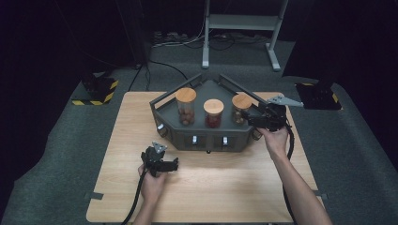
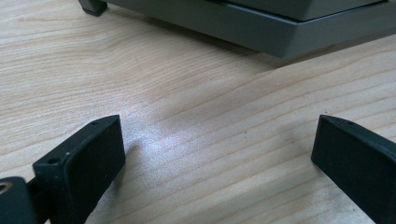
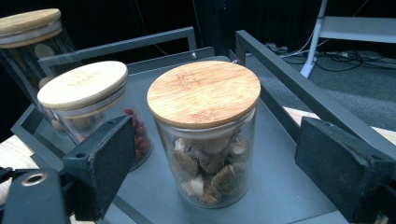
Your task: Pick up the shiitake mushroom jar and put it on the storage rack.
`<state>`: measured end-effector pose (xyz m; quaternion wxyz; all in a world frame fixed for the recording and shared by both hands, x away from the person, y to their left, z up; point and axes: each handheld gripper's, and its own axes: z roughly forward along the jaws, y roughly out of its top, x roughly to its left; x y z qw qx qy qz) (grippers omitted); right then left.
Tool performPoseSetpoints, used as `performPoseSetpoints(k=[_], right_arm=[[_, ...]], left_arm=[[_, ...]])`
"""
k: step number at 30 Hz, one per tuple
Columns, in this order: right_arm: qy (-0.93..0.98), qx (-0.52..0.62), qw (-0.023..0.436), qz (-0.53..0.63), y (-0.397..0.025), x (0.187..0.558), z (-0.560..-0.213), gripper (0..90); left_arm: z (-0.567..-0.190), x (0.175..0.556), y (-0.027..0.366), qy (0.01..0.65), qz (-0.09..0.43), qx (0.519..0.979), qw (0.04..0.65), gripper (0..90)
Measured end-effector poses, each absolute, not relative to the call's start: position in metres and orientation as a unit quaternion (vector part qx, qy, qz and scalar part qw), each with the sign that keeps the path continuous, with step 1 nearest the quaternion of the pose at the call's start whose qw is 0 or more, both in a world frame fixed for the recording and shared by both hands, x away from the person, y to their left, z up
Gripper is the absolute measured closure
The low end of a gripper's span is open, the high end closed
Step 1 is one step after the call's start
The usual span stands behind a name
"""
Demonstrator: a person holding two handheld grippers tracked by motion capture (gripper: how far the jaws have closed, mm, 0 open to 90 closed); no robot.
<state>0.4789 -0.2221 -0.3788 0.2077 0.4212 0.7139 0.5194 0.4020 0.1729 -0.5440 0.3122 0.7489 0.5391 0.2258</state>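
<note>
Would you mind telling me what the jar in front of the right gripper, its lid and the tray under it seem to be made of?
The jar looks like clear glass: its contents show through and the wall glints. Its lid looks like pale wood or bamboo, matte, with visible grain. The tray seems to be grey painted metal, smooth with straight rails, though plastic cannot be ruled out.

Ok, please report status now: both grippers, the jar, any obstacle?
Right gripper open, jaws either side of the right jar, not touching. Left gripper open over bare table. Lid on. Nothing between.
</note>
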Motion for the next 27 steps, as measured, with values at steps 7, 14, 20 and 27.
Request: performPoseSetpoints(k=[7, 14, 20, 27], right_arm=[[0.713, 0.425, 0.210, 0.517, -0.228, 0.475, -0.380, 12.6], [0.710, 0.426, 0.209, 0.520, -0.233, 0.470, -0.381, 12.8], [0.708, 0.425, 0.208, 0.525, -0.238, 0.465, -0.380, 13.0], [0.708, 0.422, 0.208, 0.527, -0.240, 0.459, -0.377, 13.2]], left_arm=[[-0.544, 0.402, 0.173, 0.539, 0.226, 0.749, 0.312, 2.6], [-0.544, 0.402, 0.173, 0.539, 0.226, 0.749, 0.312, 2.6], [-0.544, 0.402, 0.173, 0.539, 0.226, 0.749, 0.312, 2.6], [-0.544, 0.402, 0.173, 0.539, 0.226, 0.749, 0.312, 2.6]])
